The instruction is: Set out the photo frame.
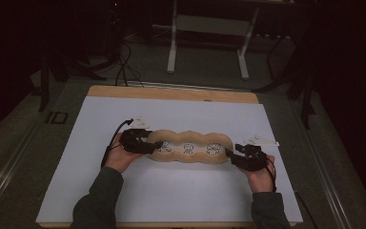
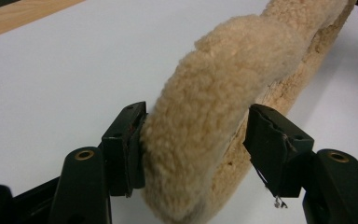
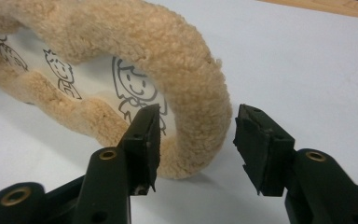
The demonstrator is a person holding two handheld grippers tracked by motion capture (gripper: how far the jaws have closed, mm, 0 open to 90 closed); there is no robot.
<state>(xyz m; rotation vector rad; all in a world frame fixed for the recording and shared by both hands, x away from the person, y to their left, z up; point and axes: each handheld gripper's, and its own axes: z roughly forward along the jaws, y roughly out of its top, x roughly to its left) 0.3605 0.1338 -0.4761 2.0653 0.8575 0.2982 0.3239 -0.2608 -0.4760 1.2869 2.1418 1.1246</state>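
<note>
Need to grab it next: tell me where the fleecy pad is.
High view: the fleecy pad lies mid-table on the white sheet, between the left gripper and right gripper.

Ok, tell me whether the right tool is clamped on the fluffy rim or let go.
Let go. The right tool stands open: the fluffy rim sits between its jaws, with a clear gap on one side.

A wooden table [image 1: 171, 93] carried a white sheet [image 1: 171, 191]; a tan fleecy tray [image 1: 190, 160] lay at the sheet's middle

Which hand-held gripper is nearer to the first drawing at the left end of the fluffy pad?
Left. The left hand-held gripper straddles that end's rim; the right hand-held gripper is at the fluffy pad's opposite end.
</note>
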